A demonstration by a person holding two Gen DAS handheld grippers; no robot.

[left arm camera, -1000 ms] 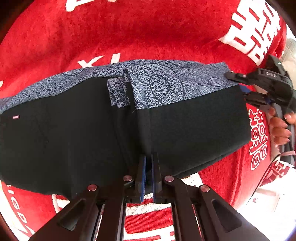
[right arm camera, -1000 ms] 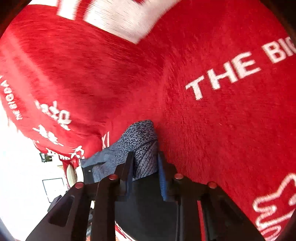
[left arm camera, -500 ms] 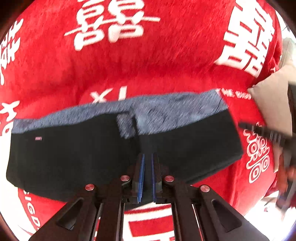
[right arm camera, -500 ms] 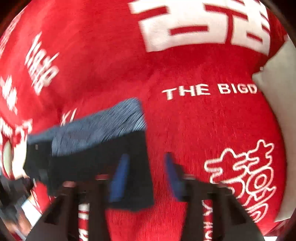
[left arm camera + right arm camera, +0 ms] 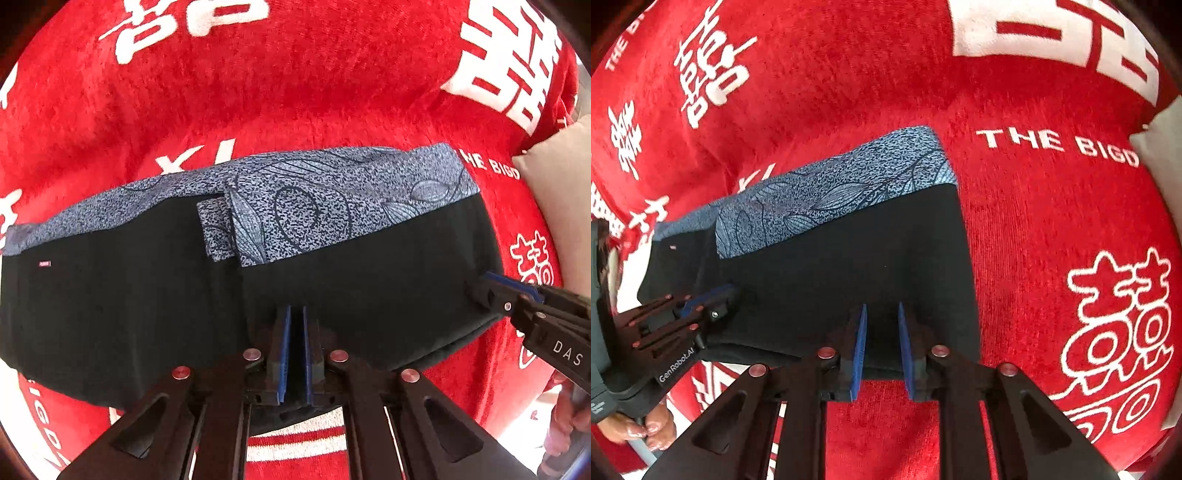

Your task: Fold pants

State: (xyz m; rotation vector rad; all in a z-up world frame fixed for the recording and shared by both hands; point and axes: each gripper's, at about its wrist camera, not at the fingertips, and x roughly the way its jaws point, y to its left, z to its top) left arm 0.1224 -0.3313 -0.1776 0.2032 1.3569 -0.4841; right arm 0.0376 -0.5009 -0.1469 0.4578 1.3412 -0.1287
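Observation:
The black pants with a blue-grey patterned band lie folded flat on the red cloth; they also show in the right wrist view. My left gripper sits over the near edge at the middle fold, its blue pads nearly together, with black fabric at the tips; a grip cannot be judged. It also shows in the right wrist view. My right gripper is open over the pants' near right edge, holding nothing. It also shows in the left wrist view.
A red plush cloth with white characters and lettering covers the surface. A pale cushion lies at the far right. The person's fingers hold the left handle.
My right gripper let go of the patterned far corner, opened, and moved back to the near right edge. The right half of the pants now lies flat. My left gripper pulled back slightly.

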